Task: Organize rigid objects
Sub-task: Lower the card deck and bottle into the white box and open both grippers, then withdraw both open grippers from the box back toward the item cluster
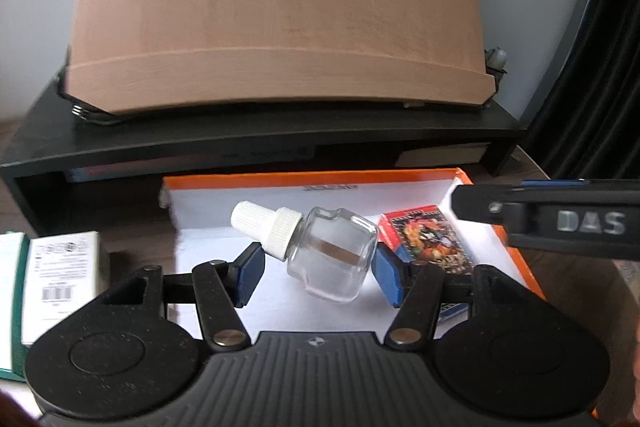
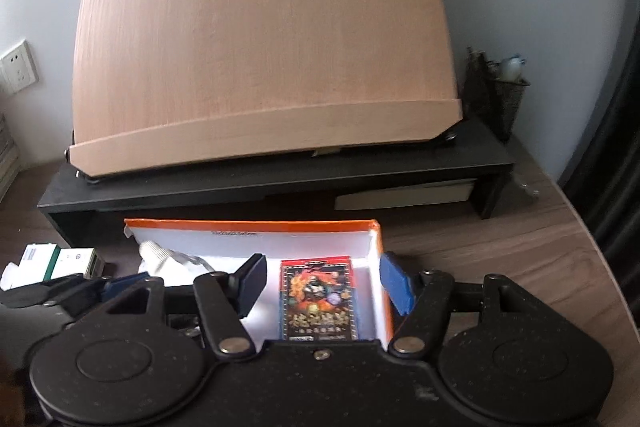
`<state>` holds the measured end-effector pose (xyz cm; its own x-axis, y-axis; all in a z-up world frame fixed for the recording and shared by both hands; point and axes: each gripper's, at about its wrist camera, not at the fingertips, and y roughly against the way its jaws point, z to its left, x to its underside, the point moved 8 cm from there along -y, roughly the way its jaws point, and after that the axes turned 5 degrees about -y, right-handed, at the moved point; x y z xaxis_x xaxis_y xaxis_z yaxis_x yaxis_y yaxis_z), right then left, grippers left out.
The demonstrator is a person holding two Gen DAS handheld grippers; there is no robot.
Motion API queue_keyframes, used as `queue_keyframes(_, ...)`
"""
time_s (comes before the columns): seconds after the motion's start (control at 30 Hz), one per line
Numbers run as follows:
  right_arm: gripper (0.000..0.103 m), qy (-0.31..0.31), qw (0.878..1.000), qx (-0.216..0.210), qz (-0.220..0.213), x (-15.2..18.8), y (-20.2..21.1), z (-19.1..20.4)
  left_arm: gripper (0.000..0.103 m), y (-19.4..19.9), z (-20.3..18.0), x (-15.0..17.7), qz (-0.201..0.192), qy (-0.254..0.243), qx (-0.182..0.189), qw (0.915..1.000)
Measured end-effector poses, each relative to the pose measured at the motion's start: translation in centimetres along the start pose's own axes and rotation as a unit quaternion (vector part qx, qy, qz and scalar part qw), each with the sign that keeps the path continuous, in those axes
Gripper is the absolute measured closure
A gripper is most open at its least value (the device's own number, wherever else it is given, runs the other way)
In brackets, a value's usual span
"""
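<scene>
A clear glass bottle [image 1: 332, 253] with a white ribbed cap [image 1: 266, 227] lies on its side in the orange-rimmed white box [image 1: 280, 183]. My left gripper [image 1: 318, 273] is open, its blue pads either side of the bottle and apart from it. A red card pack [image 1: 430, 237] lies in the box's right part; it also shows in the right wrist view [image 2: 318, 299]. My right gripper [image 2: 322, 283] is open above the card pack, straddling the box's right wall [image 2: 378, 255]. The bottle's cap [image 2: 154, 253] peeks out at the left there.
A green and white carton [image 1: 52, 279] lies left of the box on the wooden desk [image 2: 500, 251]. Behind stands a black shelf riser [image 2: 280, 183] carrying a tilted wooden board [image 2: 260, 43] and a mesh pen holder [image 2: 498, 95]. The other gripper's body [image 1: 568, 223] crosses the left wrist view's right side.
</scene>
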<state>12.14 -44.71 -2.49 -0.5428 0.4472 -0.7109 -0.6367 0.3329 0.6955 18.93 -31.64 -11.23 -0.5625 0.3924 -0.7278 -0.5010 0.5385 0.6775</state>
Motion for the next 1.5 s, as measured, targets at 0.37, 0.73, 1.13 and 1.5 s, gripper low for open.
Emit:
queue_keyframes(0.37, 0.024, -0.021, 0.999, 0.004, -0.025, 0.9, 5.0, -0.8, 0.015, 4.3, -0.7, -0.6, 0.002, 0.004, -0.022, 0.9998)
queue_keyframes(0.73, 0.016, -0.036, 0.999, -0.002, -0.027, 3.6, 9.3, -0.3, 0.003, 9.9, 0.0, 1.4, 0.015, 0.027, -0.059, 0.9978)
queue_keyframes(1.13, 0.016, -0.022, 0.999, -0.031, -0.003, 7.4, 10.8, 1.9, 0.001, 13.8, 1.4, 5.1, 0.014, 0.049, -0.089, 0.9947)
queue_keyframes(1.5, 0.015, 0.021, 0.996, -0.080, 0.013, 9.2, 11.0, 7.4, 0.001, 17.3, 5.1, 7.8, 0.009, 0.090, -0.125, 0.9880)
